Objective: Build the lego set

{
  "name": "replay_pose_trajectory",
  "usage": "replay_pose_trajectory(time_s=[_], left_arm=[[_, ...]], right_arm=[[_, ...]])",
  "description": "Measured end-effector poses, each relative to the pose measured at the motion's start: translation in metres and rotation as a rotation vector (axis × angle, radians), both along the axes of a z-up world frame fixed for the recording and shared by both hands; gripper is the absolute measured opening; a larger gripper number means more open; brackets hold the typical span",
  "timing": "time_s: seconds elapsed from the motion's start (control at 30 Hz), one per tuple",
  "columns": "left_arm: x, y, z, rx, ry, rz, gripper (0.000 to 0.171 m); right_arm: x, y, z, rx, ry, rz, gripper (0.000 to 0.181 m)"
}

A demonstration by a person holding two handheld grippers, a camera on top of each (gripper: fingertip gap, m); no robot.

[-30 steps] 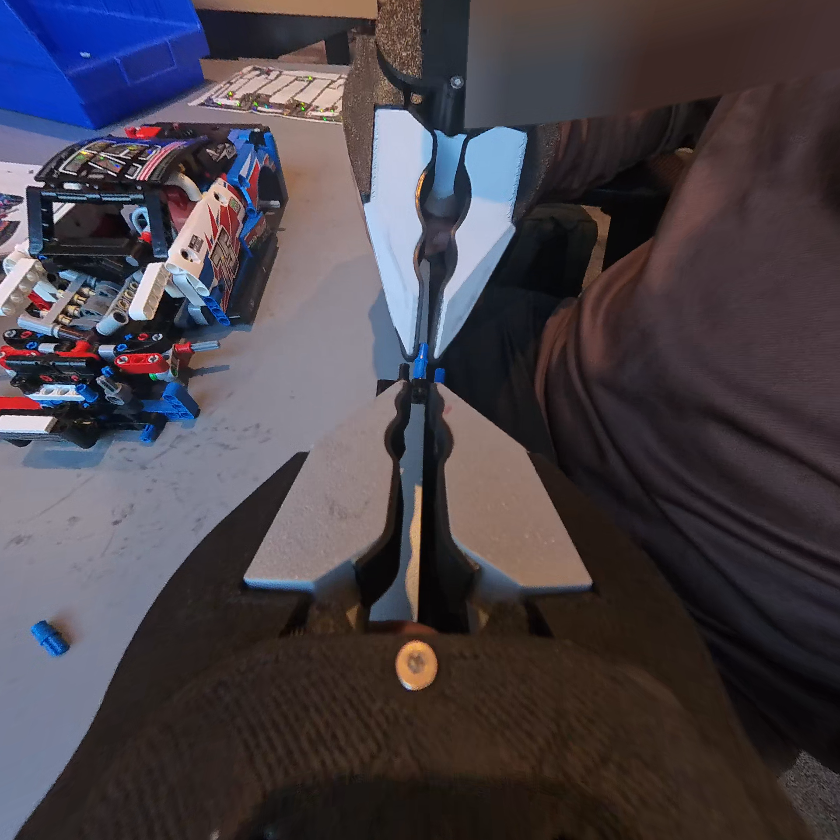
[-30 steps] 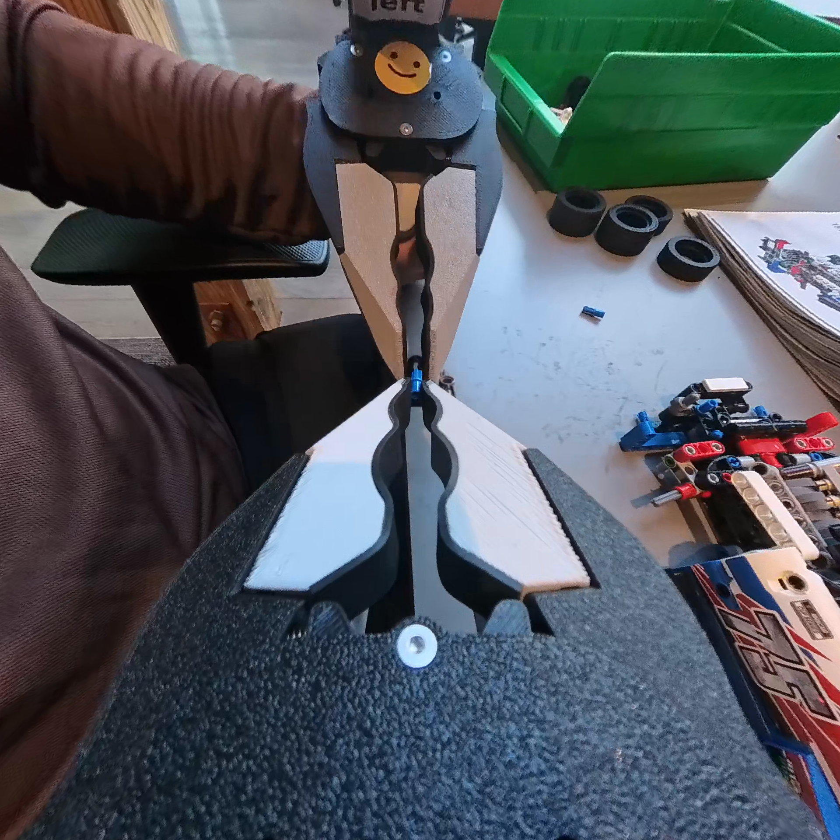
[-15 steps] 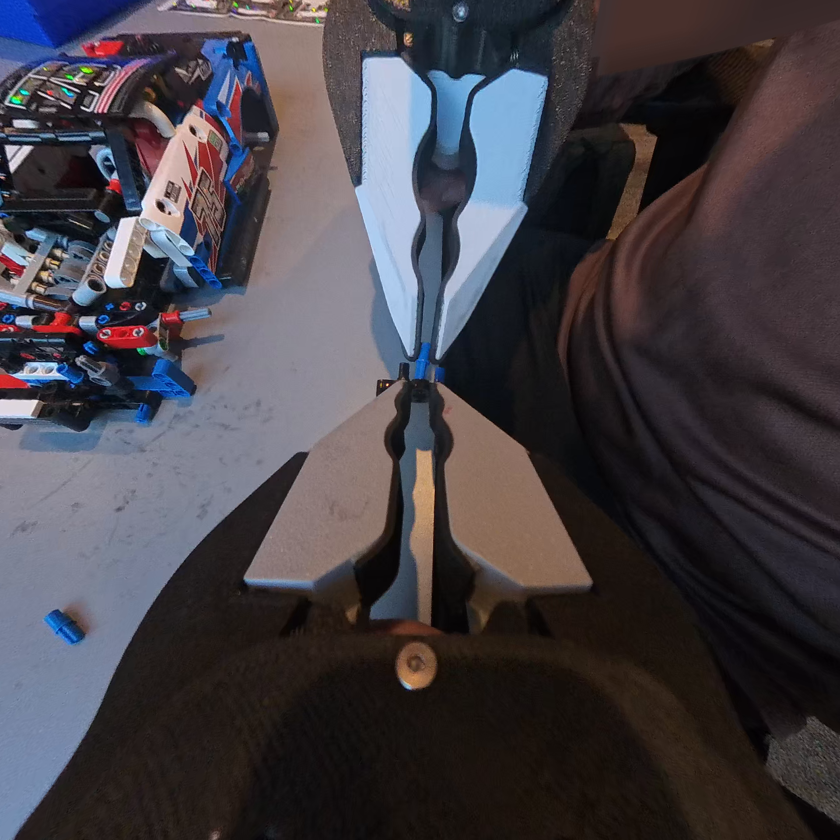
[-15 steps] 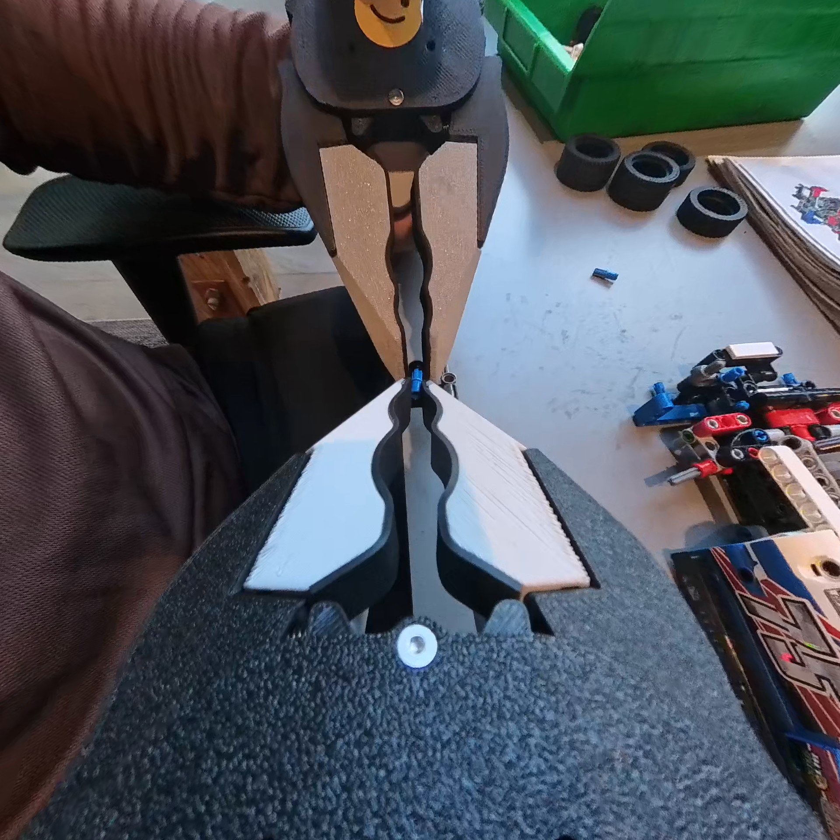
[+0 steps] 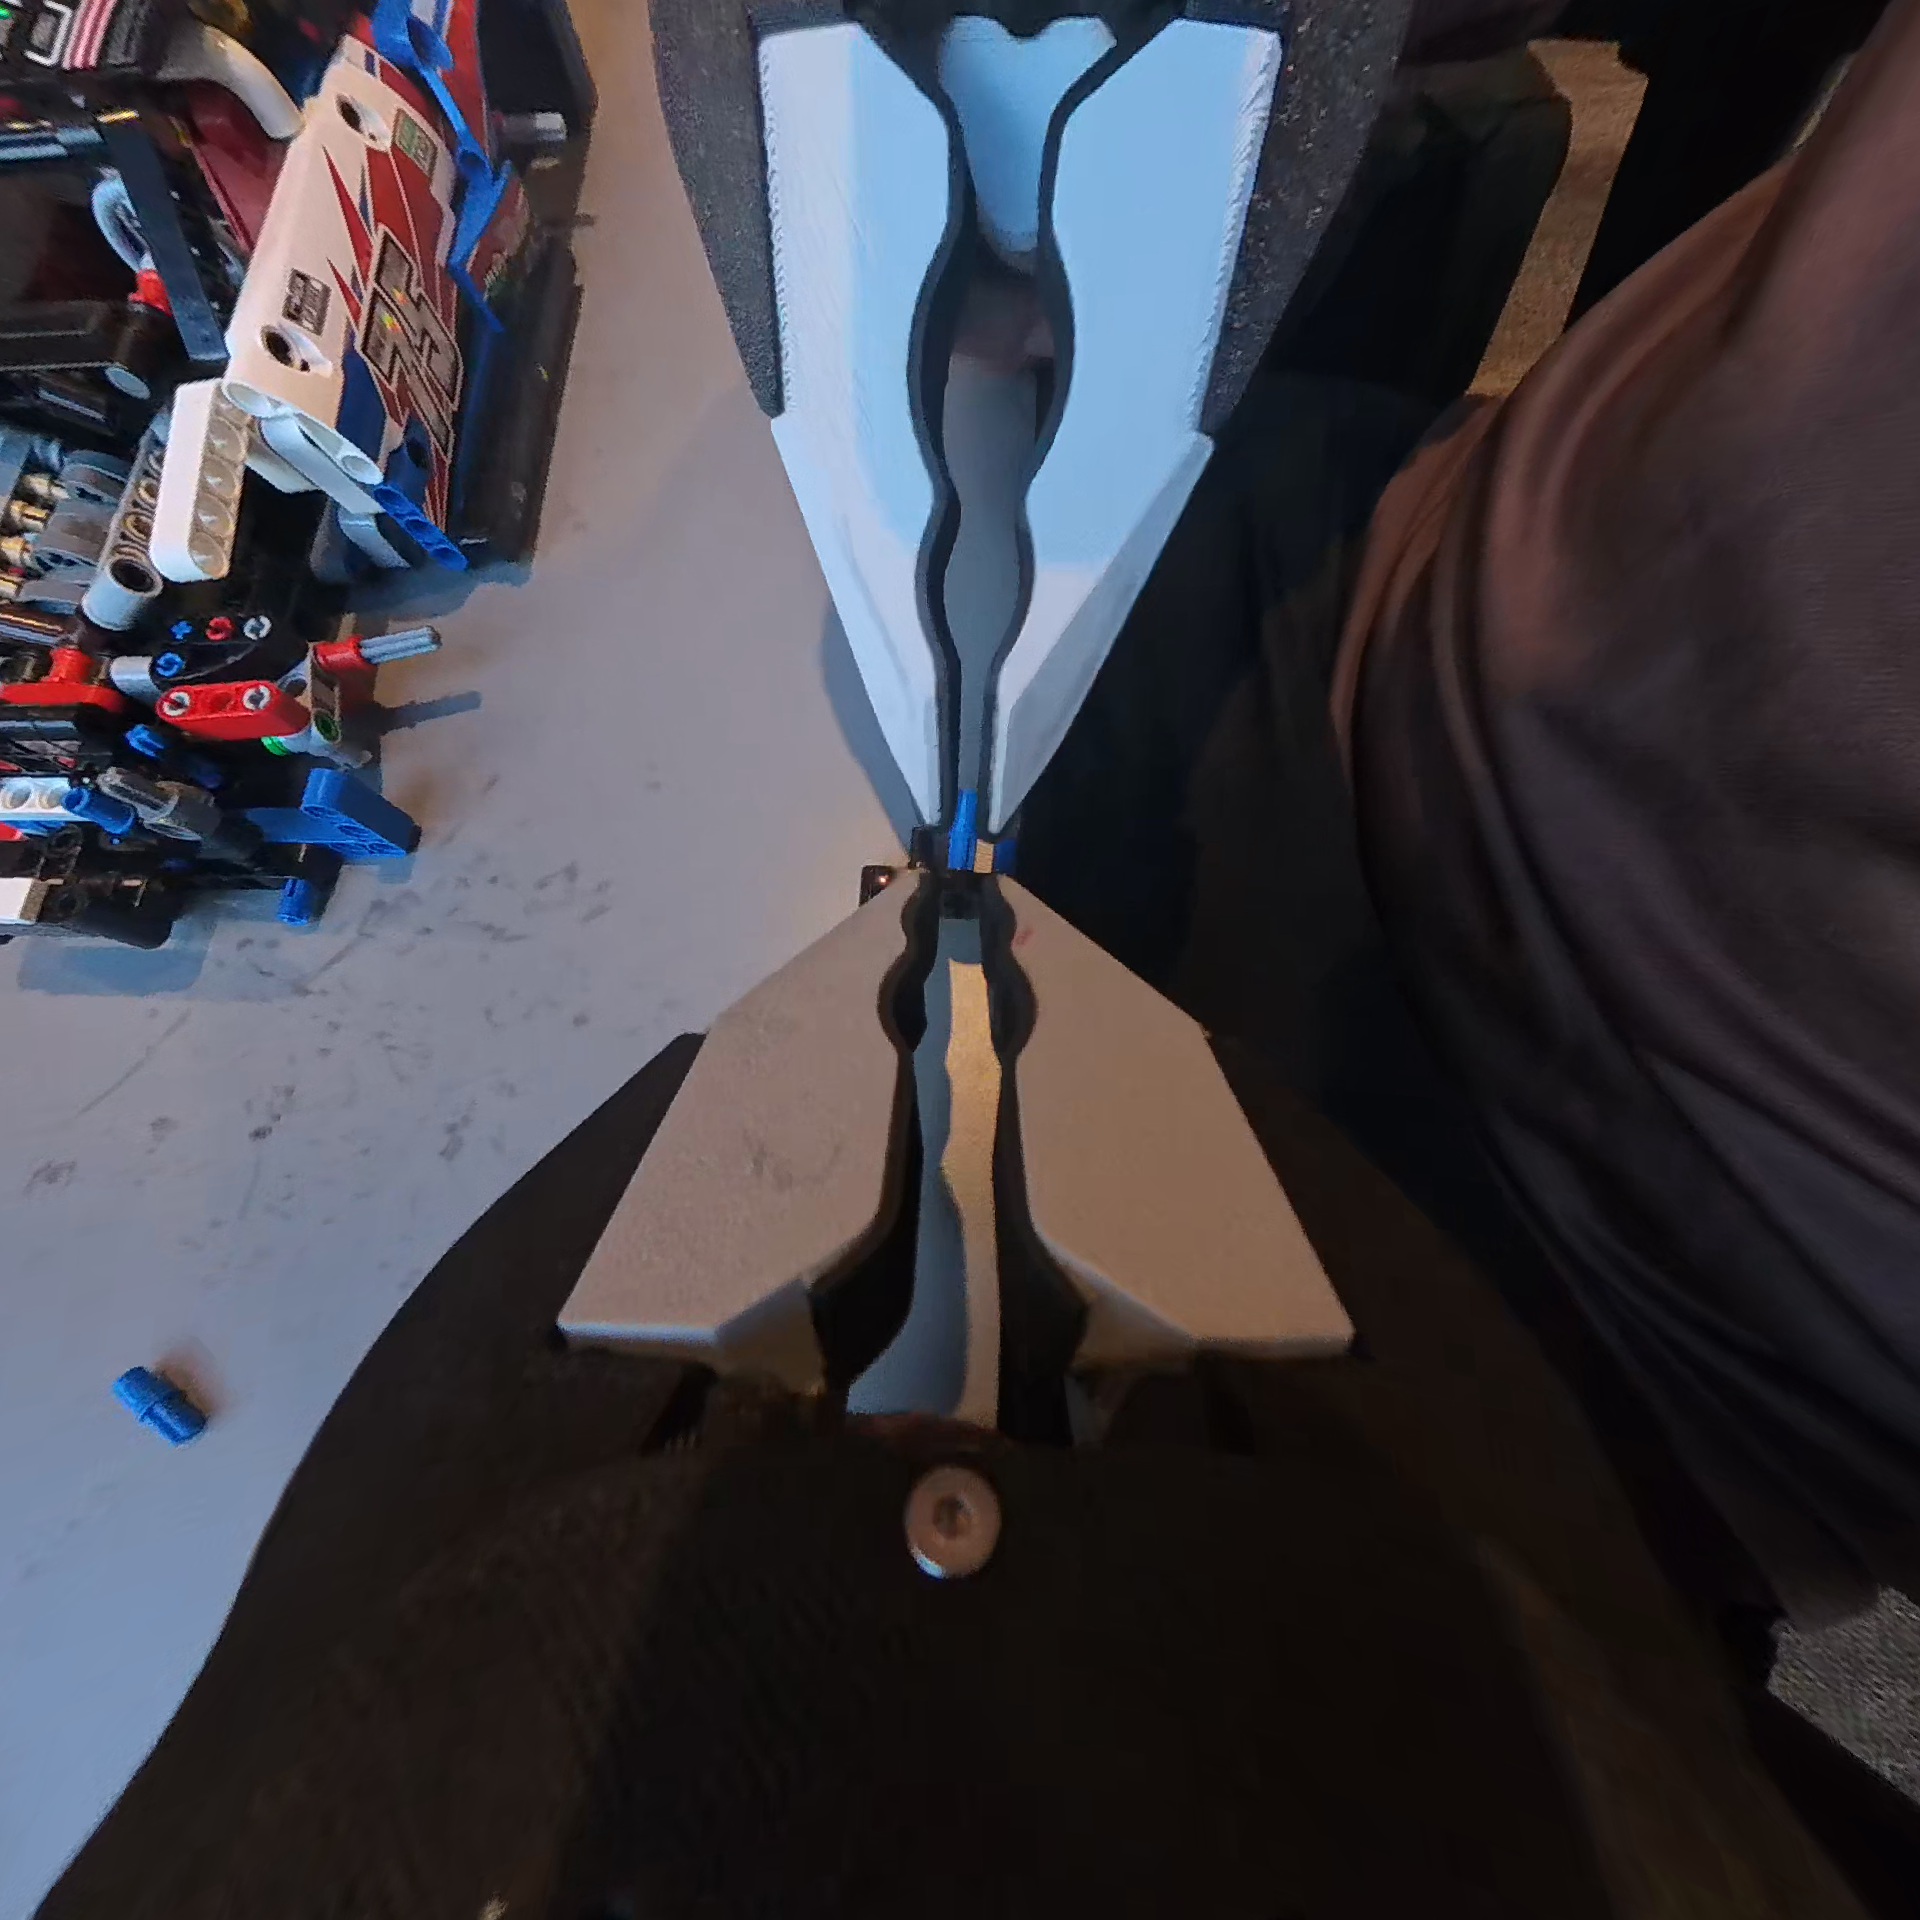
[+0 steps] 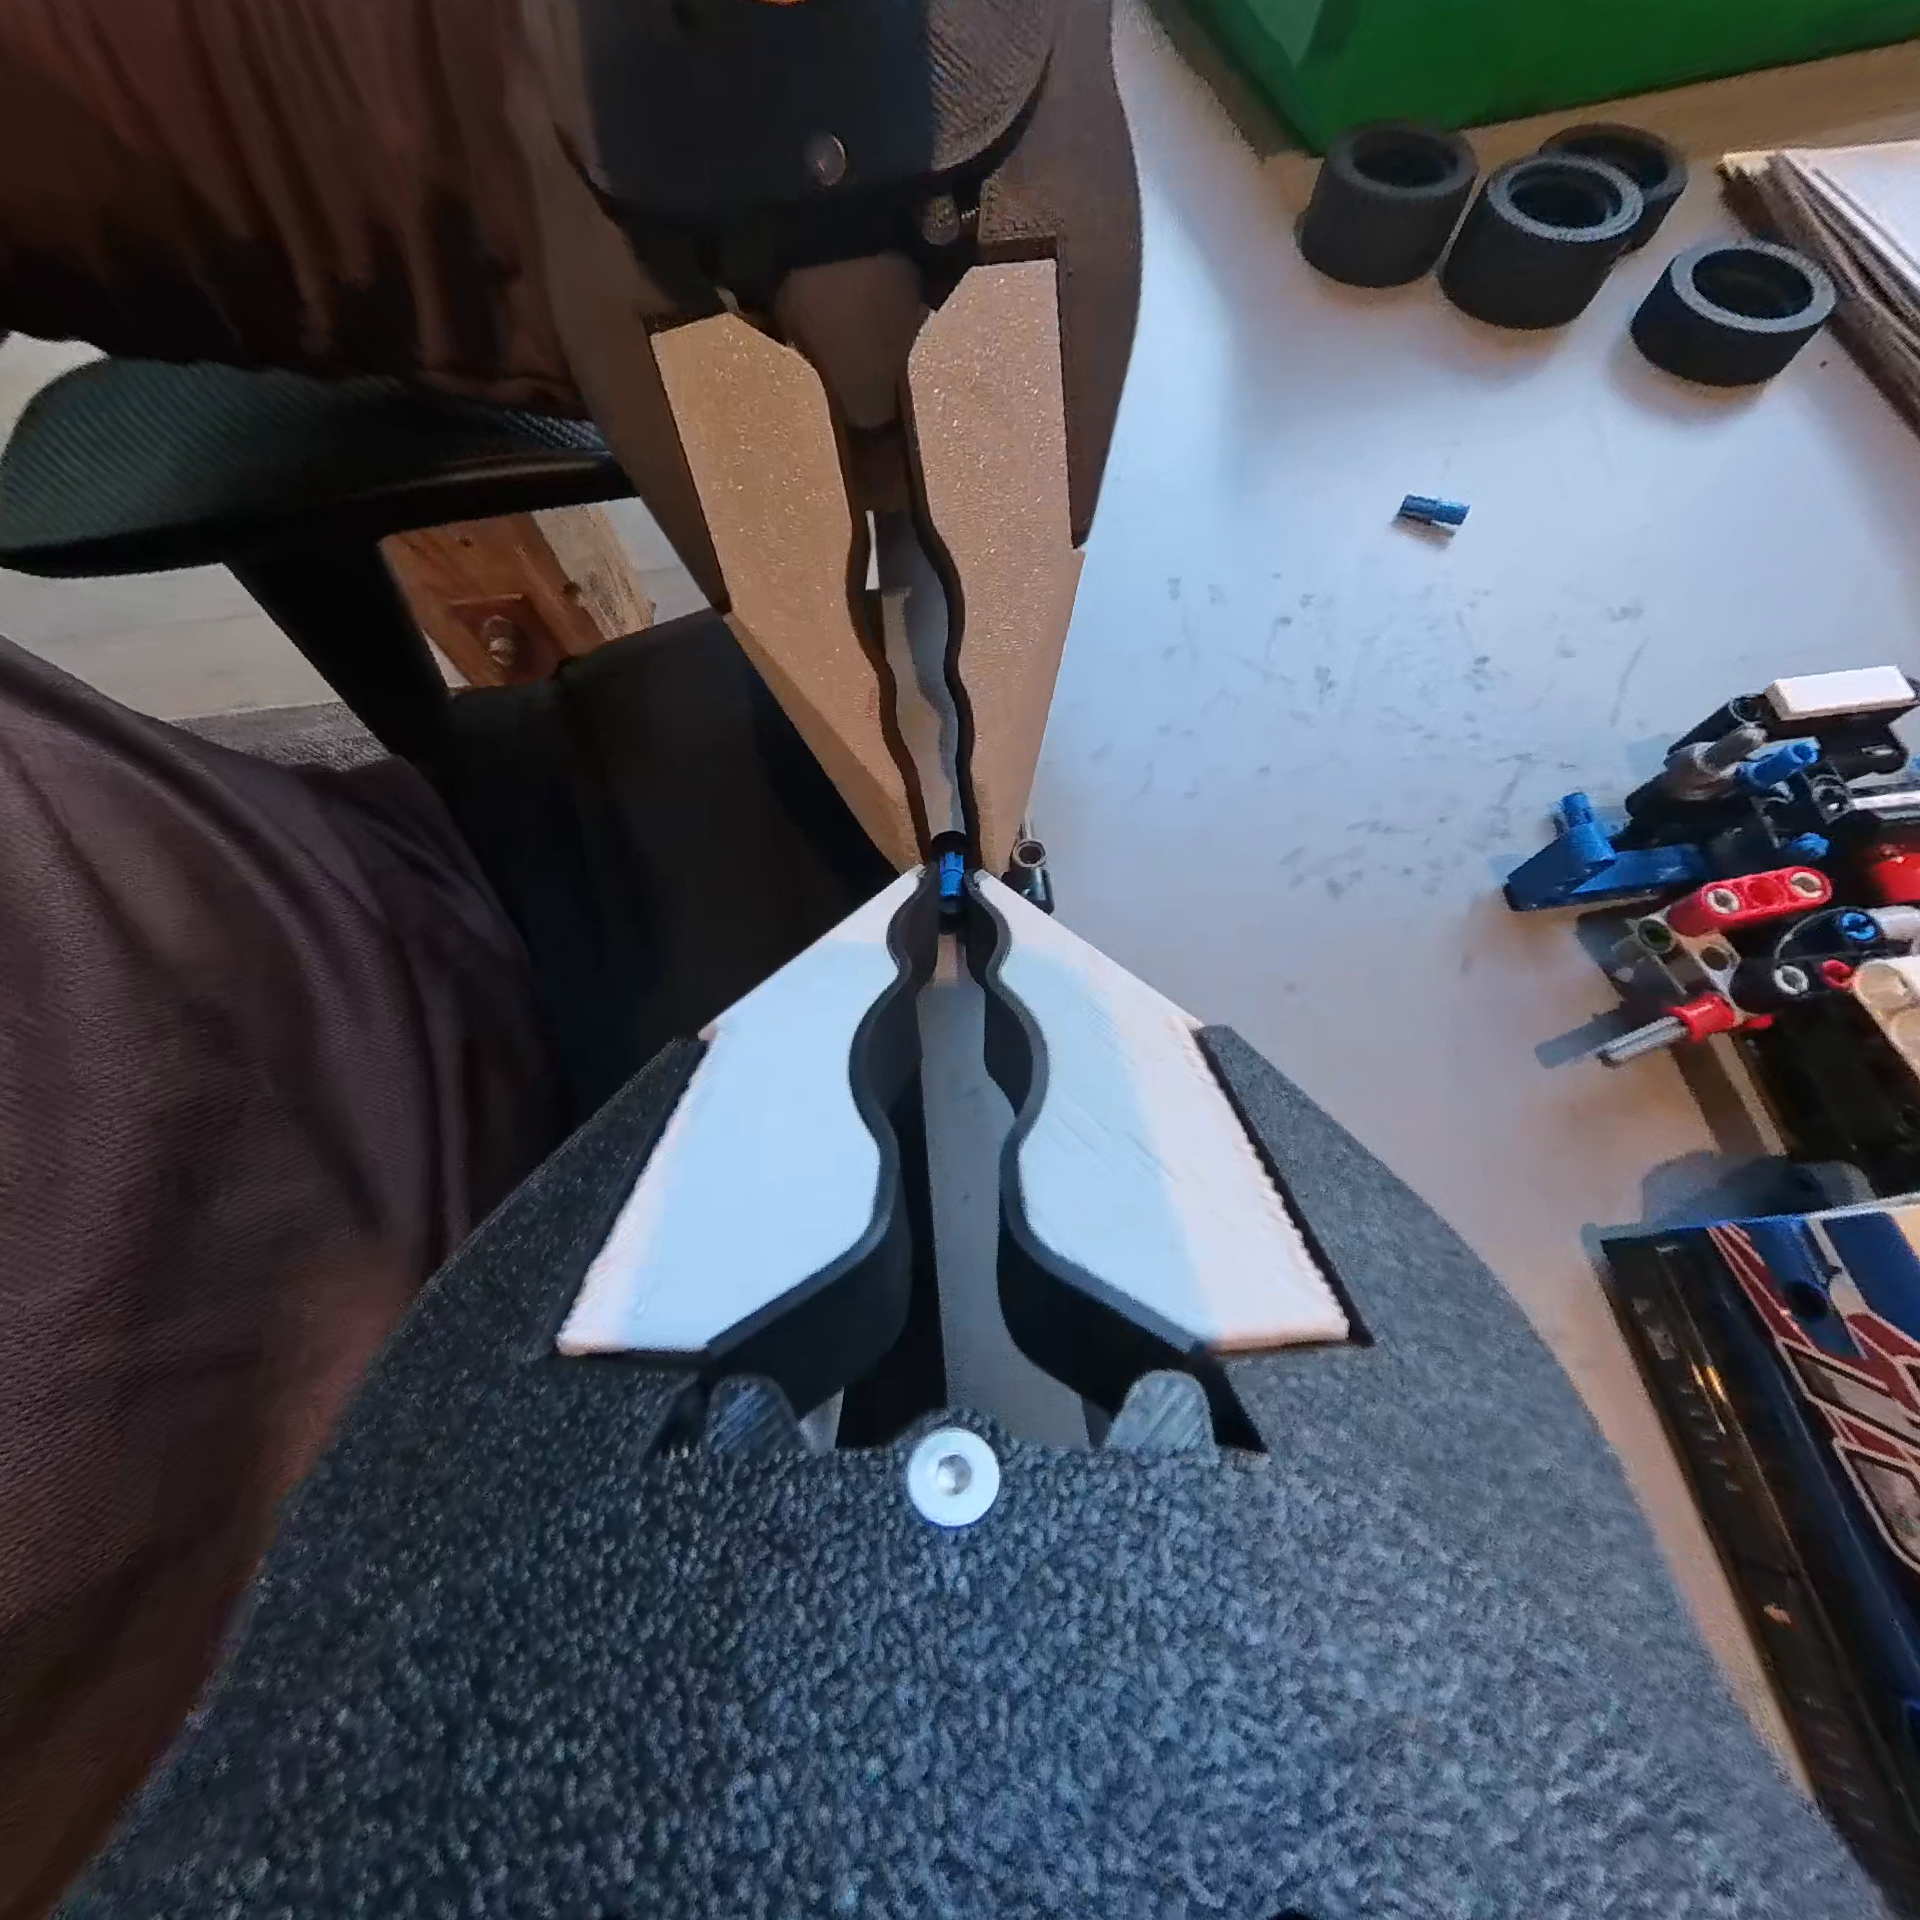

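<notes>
Both grippers have crept closer tip to tip; right gripper (image 6: 948,902) pinches blue pin (image 6: 948,878), left gripper (image 5: 954,902) clamps black connector (image 5: 952,896)

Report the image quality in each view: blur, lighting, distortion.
Left wrist view: dim and bluish, wide-angle bending at the edges, lego car slightly soft, left gripper tips sharp. Right wrist view: warmer light, motion blur on the left gripper's body up top, black tyres fairly clear, right gripper sharp.

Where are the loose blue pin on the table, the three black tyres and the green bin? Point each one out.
loose blue pin (image 5: 159,1405): left wrist view, middle of its body.
black tyres (image 6: 1552,239): right wrist view, sidewall of the middle tyre.
green bin (image 6: 1558,52): right wrist view, front wall.
</notes>
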State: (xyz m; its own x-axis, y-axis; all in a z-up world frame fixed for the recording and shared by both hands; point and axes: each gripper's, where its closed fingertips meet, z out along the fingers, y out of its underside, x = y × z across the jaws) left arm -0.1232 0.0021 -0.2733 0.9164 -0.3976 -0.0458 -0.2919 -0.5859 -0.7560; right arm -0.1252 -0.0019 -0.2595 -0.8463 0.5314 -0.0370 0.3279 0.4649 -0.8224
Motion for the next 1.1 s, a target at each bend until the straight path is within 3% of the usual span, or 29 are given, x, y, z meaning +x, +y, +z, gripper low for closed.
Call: replay_pose_trajectory(time_s=[0.23, 0.7, 1.1], left_arm=[[-0.0018, 0.0006, -0.0004, 0.009, 0.02, 0.016, 0.005], [-0.0007, 0.0025, -0.0006, -0.023, -0.042, 0.037, 0.005], [-0.0009, 0.0035, -0.0011, -0.07, -0.009, 0.055, 0.005]], right_arm=[[-0.0014, 0.0007, -0.0011, -0.028, -0.055, -0.003, 0.004], [-0.0004, 0.0033, -0.0028, 0.039, 0.028, 0.076, 0.004], [-0.0005, 0.0052, -0.0059, 0.06, 0.026, 0.092, 0.003]])
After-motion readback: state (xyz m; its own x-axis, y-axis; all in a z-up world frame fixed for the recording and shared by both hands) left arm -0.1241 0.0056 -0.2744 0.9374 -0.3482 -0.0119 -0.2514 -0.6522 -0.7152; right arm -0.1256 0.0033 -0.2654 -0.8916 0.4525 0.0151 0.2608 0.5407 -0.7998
